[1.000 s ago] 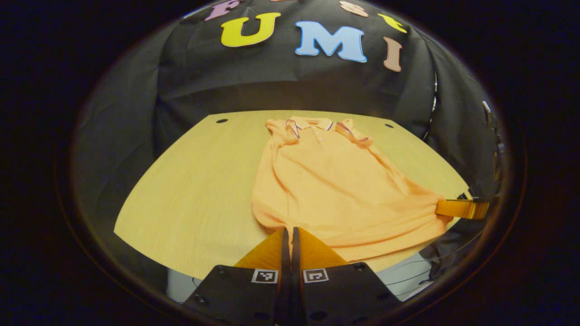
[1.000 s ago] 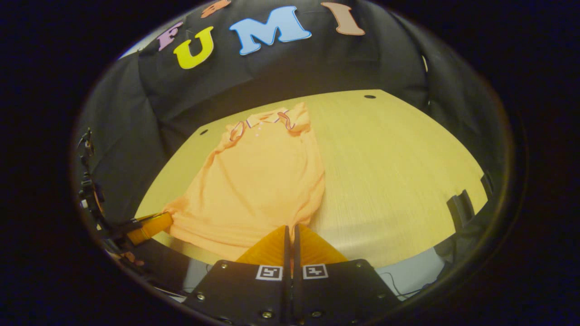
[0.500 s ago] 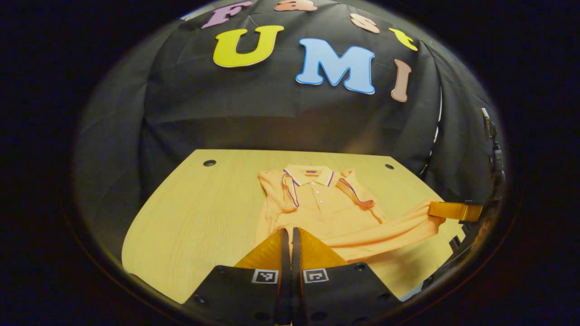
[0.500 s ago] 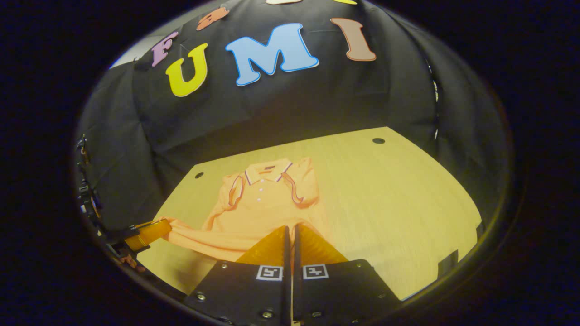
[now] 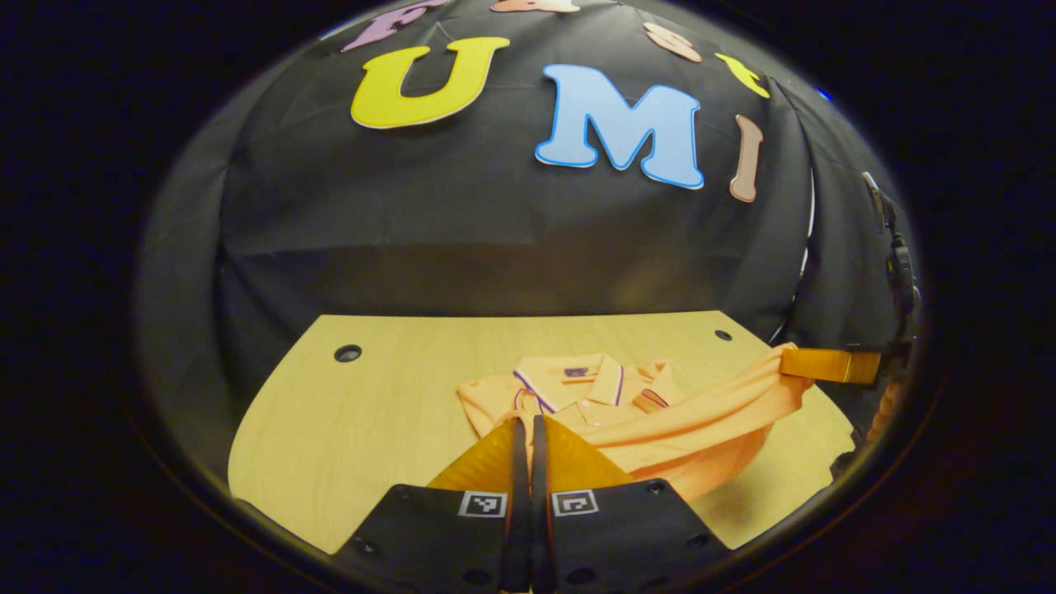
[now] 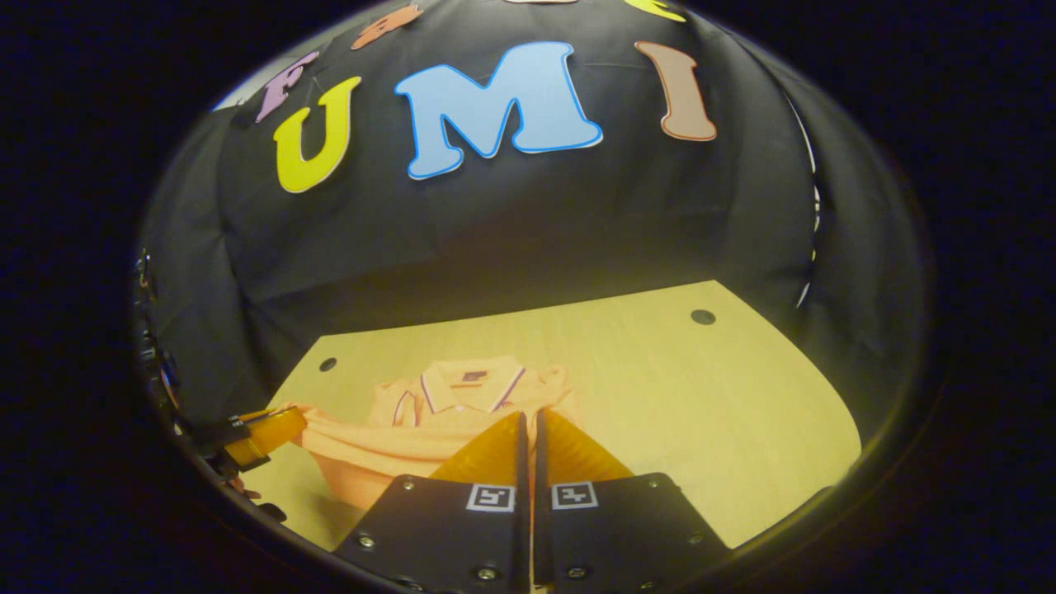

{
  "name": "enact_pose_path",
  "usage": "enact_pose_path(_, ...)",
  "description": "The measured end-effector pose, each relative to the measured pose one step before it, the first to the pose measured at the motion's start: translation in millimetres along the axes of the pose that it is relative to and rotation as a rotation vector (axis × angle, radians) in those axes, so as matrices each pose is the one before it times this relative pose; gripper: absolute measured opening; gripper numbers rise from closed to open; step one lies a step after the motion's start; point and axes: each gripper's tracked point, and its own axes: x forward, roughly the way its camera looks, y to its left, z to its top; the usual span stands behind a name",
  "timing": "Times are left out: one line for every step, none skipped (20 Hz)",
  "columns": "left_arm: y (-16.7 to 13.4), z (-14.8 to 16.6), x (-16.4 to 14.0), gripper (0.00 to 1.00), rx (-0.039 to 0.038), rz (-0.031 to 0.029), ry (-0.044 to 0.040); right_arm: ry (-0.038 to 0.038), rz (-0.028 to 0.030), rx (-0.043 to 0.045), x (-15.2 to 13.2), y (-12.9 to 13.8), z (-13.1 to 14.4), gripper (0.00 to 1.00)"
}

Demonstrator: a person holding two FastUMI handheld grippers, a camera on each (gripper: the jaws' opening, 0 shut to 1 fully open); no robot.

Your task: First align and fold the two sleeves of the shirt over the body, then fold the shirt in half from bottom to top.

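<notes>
In the left gripper view my left gripper is covering the near part of the shirt, so I am not seeing the cloth between the fingers. The right gripper is being cut off at the picture's edge, and the hand behind it is too dark to tell. In the right gripper view my own fingers are hiding the shirt's front below the collar. The left gripper is partly lost in the dark rim. The label inside the collar is too small to tell
</notes>
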Motion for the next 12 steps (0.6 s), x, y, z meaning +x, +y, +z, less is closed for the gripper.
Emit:
enact_pose_path(4.83,5.05,13.23,0.06,-0.00277,0.00100,-0.00558,0.00421,-0.00980,-0.00577,10.90,-0.27,3.47,0.02)
enact_pose_path(3.57,2.69,12.86,0.06,-0.00434,0.00026,-0.00576,0.00407,-0.00656,-0.00175,10.68,0.83,3.07,0.02)
enact_pose_path(3.87,3.89,11.59,0.07,-0.00435,0.00267,-0.00793,0.00076,-0.00575,0.00040,11.18,1.17,4.26,0.02)
enact_pose_path(4.50,5.62,11.74,0.06,-0.00115,0.00068,-0.00983,0.00310,-0.00483,0.00011,10.30,1.12,3.17,0.02)
enact_pose_path(3.34,4.34,11.53,0.06,0.00367,0.00266,-0.00950,0.00007,-0.00376,0.00134,9.70,1.18,4.08,0.02)
enact_pose_path(2.62,1.52,8.82,0.06,0.00628,0.00313,-0.01059,0.00044,-0.00241,0.00163,10.48,1.57,3.72,0.02)
enact_pose_path(3.17,4.34,10.49,0.06,0.00751,0.00068,-0.01224,0.00281,-0.00278,-0.00182,10.05,1.09,3.46,0.02)
enact_pose_path(3.76,5.19,11.07,0.06,0.00891,0.00270,-0.01122,-0.00301,-0.00236,-0.00143,10.56,0.63,3.96,0.02)
enact_pose_path(3.64,3.73,9.44,0.05,0.00985,0.00438,-0.01618,-0.00448,0.00326,-0.00367,10.50,2.76,4.12,0.02)
enact_pose_path(1.70,3.07,10.01,0.05,0.01194,0.00206,-0.01765,-0.00486,-0.00303,-0.00852,9.57,0.16,3.92,0.02)
enact_pose_path(1.78,0.99,7.49,0.05,0.01531,0.00445,-0.00998,-0.00121,-0.00636,-0.01034,7.33,0.11,1.23,0.02)
enact_pose_path(1.08,1.52,7.79,0.06,0.01287,0.00312,-0.01337,-0.00260,-0.00462,-0.01278,10.56,1.66,2.58,0.02)
